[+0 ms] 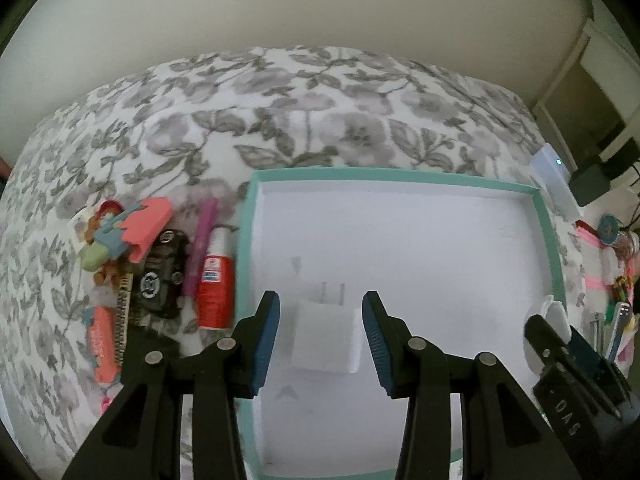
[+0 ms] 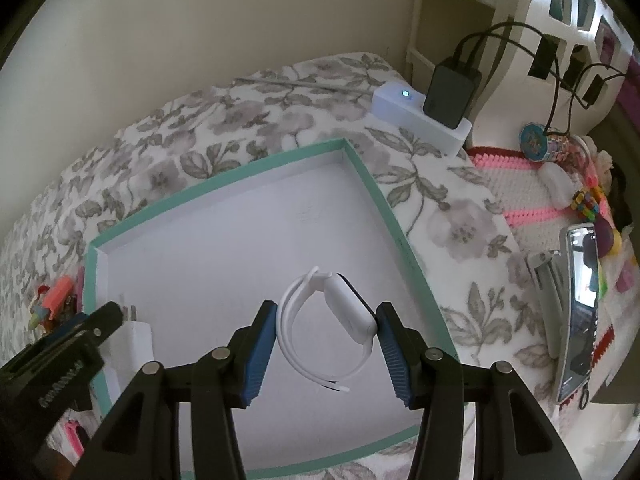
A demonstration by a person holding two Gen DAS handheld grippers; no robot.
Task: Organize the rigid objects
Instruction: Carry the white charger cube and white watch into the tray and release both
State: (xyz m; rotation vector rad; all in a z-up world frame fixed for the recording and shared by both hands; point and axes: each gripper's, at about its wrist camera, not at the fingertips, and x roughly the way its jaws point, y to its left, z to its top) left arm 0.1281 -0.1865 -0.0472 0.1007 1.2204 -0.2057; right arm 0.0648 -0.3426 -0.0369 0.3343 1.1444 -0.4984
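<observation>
A shallow white tray with a teal rim [image 1: 400,178] [image 2: 372,184] lies on the flowered bedspread. My left gripper [image 1: 320,320] is open above a white plug adapter [image 1: 326,336] that lies in the tray; the adapter also shows in the right wrist view [image 2: 134,340]. My right gripper [image 2: 326,328] is shut on a white smartwatch with a looped band [image 2: 344,316] and holds it over the tray. The right gripper shows at the left wrist view's right edge [image 1: 560,340].
Left of the tray lie a red bottle [image 1: 215,280], a purple tube [image 1: 202,248], a dark toy car [image 1: 160,276] and foam pieces [image 1: 140,228]. To the right are a white box [image 2: 416,116], a phone [image 2: 578,312] and small toys [image 2: 588,200].
</observation>
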